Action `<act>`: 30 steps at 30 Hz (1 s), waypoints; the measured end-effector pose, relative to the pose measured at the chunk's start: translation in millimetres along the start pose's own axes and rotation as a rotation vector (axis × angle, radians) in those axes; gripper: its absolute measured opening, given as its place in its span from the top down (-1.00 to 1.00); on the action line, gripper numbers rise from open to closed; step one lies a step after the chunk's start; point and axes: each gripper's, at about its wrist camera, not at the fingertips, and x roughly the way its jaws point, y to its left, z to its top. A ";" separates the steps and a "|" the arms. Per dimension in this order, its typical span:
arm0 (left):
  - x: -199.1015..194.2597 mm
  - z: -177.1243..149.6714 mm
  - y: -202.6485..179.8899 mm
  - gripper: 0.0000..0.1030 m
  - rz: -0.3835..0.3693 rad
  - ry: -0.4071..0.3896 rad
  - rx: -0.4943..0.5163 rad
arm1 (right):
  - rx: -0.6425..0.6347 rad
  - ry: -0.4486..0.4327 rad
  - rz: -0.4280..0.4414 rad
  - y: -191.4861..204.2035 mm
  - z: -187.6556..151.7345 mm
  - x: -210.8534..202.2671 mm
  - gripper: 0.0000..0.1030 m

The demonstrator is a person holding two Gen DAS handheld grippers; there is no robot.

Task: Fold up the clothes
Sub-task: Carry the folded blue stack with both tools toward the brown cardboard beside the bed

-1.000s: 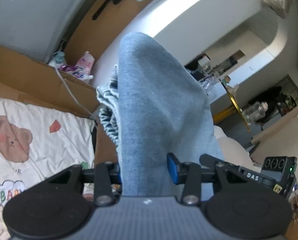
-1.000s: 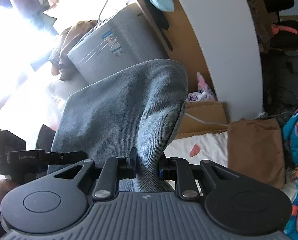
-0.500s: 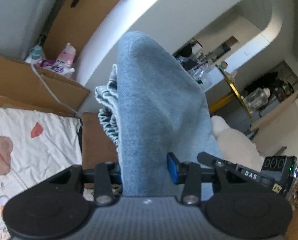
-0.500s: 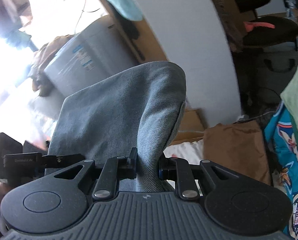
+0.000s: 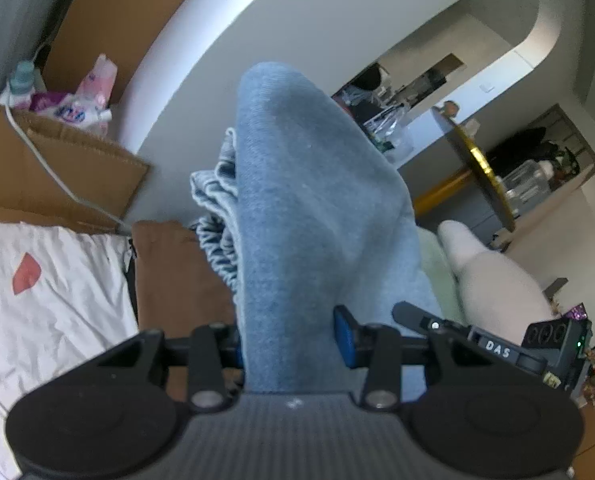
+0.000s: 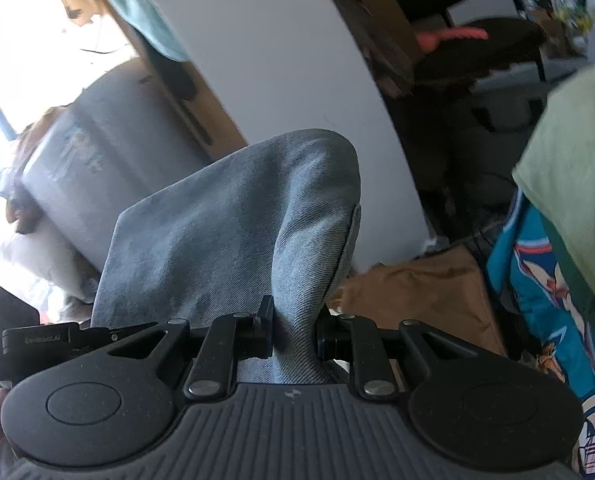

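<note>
A light blue denim garment [image 5: 309,216] rises from between the fingers of my left gripper [image 5: 289,340], which is shut on a thick bunch of it; its gathered elastic waistband [image 5: 217,240] hangs to the left. In the right wrist view the same denim garment [image 6: 225,232] stands up in a fold, and my right gripper [image 6: 293,332] is shut on a narrower pinch of it. Each gripper shows at the edge of the other's view: the right one [image 5: 537,352] and the left one [image 6: 25,336]. The rest of the garment is hidden below the grippers.
A white bedsheet with cartoon prints [image 5: 49,296] and a brown cloth [image 5: 177,280] lie below. Cardboard [image 5: 57,168] and bottles [image 5: 73,100] sit at the left. A pale green garment [image 6: 577,184] and a blue printed cloth [image 6: 537,300] are at the right. A white curved wall [image 6: 297,80] stands ahead.
Both grippers have sunk with the denim still held. The bed, brown cloth and green garment come closer and higher in view. The grips look the same.
</note>
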 end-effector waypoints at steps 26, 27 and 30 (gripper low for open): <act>194.3 -8.3 97.6 0.16 -0.005 0.057 -0.059 | 0.019 0.033 -0.106 -156.7 -25.9 153.2 0.63; 201.0 -7.7 99.2 0.16 -0.006 0.058 -0.058 | 0.009 0.031 -0.113 -160.5 -25.6 157.0 0.62; 217.2 -7.2 104.7 0.16 -0.004 0.057 -0.061 | -0.004 0.031 -0.133 -171.5 -24.9 168.8 0.62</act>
